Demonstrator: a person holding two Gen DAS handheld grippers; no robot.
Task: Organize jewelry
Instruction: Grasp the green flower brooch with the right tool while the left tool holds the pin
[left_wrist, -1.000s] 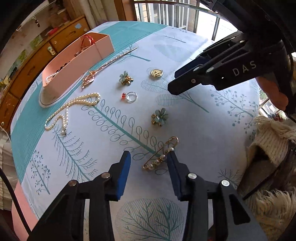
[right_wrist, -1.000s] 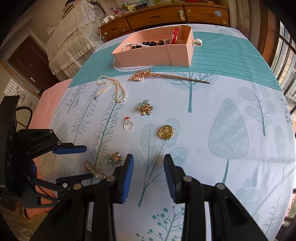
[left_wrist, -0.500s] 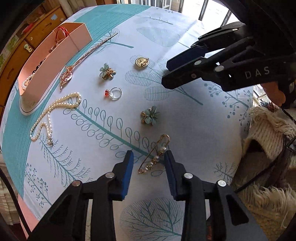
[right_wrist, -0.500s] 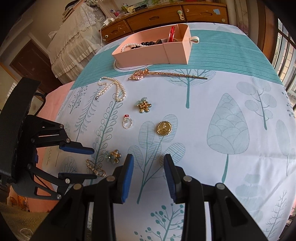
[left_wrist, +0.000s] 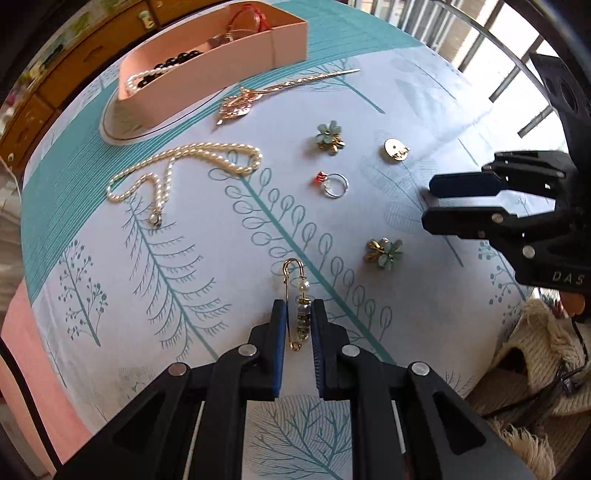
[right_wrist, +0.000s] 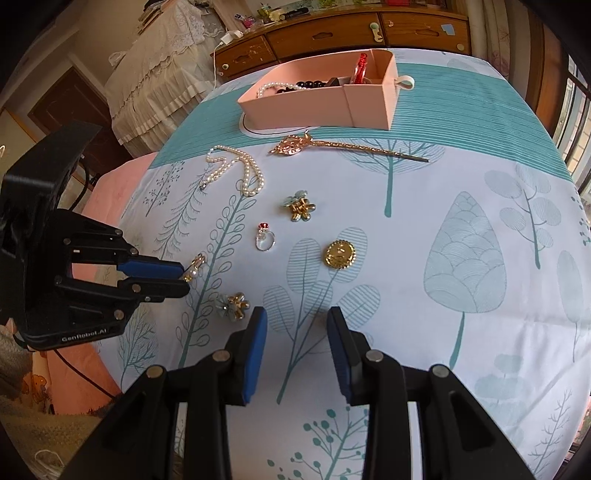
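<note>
A gold safety-pin brooch with pearls (left_wrist: 300, 295) lies on the leaf-print tablecloth (left_wrist: 192, 258). My left gripper (left_wrist: 298, 306) points straight down over it. Its jaws are closing, and the blue pads touch the pin on both sides. In the right wrist view the pin (right_wrist: 195, 266) sticks out past the left gripper (right_wrist: 184, 277). My right gripper (right_wrist: 297, 321) hovers open above bare cloth, holding nothing. The pink jewelry box (left_wrist: 221, 66) stands at the far edge with beads and a red bangle inside.
Loose on the cloth lie a pearl necklace (left_wrist: 184, 162), a gold hair stick (left_wrist: 258, 96), two flower brooches (left_wrist: 330, 136) (left_wrist: 384, 251), a red-stone ring (left_wrist: 334, 182) and a round gold piece (left_wrist: 396, 150). The right gripper (left_wrist: 428, 203) hangs beside them. A wooden dresser (right_wrist: 332, 33) stands behind.
My left gripper slid over the pin and rolled so the pin runs lengthwise between its jaws, which narrowed from wide apart to touching it. The right gripper stayed put.
</note>
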